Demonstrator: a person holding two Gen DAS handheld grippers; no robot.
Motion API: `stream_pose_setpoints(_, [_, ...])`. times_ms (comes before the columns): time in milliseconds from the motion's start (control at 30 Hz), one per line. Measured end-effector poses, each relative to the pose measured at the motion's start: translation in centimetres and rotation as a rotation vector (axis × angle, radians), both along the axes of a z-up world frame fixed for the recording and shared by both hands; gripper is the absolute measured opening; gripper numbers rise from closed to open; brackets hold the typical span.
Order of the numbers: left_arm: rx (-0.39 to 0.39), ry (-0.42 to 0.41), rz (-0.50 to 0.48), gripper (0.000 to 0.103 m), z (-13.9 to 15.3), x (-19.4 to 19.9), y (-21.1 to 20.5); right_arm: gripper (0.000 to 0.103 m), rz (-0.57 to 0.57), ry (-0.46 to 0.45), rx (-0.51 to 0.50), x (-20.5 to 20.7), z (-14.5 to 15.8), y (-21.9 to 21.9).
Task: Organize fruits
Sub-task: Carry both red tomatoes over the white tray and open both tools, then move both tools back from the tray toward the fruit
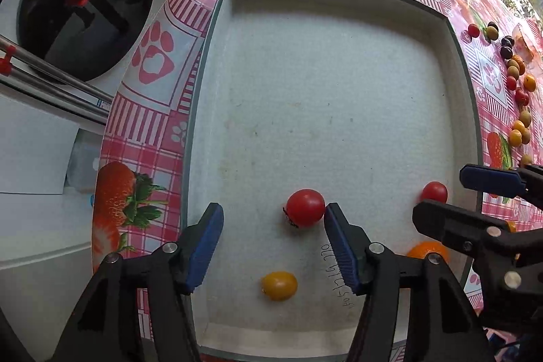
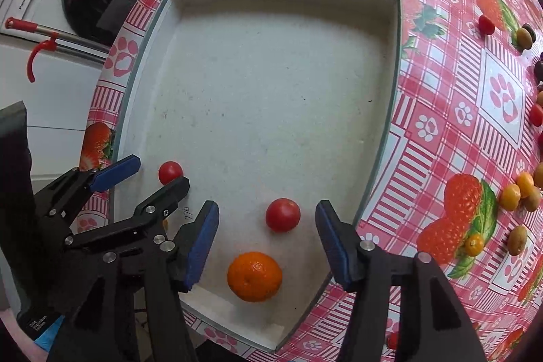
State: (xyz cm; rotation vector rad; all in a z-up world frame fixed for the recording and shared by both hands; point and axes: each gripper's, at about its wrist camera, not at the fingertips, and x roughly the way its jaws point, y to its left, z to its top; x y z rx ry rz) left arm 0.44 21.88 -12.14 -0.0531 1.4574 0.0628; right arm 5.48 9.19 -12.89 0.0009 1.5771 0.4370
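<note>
Both hand-held grippers are hovering over the near end of the white tray [image 1: 339,22], pointing down, and both are standing released with nothing between the pads. The left hand-held gripper [image 1: 273,246] is hanging over a red cherry tomato [image 1: 305,207], which is lying on the tray floor just beside its right pad, apparently touching it, with a yellow cherry tomato [image 1: 279,285] sitting nearer the tray's near wall. The right hand-held gripper [image 2: 266,243] is framing another red cherry tomato [image 2: 282,214], with a mandarin [image 2: 254,276] resting just in front of the tray's near edge. So that is four fruits in the tray, all lying free.

This is looking like the drop-off step: fruit is down, and the fingers are spread clear of it. Plenty is waiting outside, though. A loose line of small fruits [image 1: 517,97], red, yellow, olive-green and dark ones, is lying on the strawberry-print table [image 1: 152,111] well apart from the tray, off to the right.

The next move is probably calling for a lift straight up, so that no pad nudges a tomato and sets it rolling, then a swing out over the tray wall toward that line. Those fruits are lying close together, so picking one cleanly will be needing a careful, narrow approach.
</note>
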Motion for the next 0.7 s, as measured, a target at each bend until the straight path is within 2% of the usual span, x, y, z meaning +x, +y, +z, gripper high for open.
stream_pose_setpoints(33, [-0.006, -0.013, -0.003, 0.084, 0.5, 0.0, 0.1, 0.094, -0.004, -0.015, 0.024, 0.0, 0.6, -0.1])
stream_pose_setpoints(133, [0.004, -0.035, -0.046, 0.084, 1.6, -0.3, -0.5, 0.102, 0.0, -0.072, 0.016, 0.0, 2.3, -0.1])
stream_pose_setpoints(300, [0.004, -0.034, -0.091, 0.084, 2.8, -0.4, -2.5, 0.102, -0.047, -0.076, 0.013, 0.0, 4.1, -2.4])
stream_pose_setpoints(433, [-0.003, -0.026, -0.123, 0.084, 3.3, -0.4, -4.1, 0.102, -0.115, -0.057, -0.004, -0.7, 4.4, -5.3])
stream_pose_setpoints(700, [-0.008, -0.029, -0.279, 0.084, 4.9, -1.0, -10.6, 0.102, -0.258, 0.006, -0.074, -4.1, 3.3, -13.0])
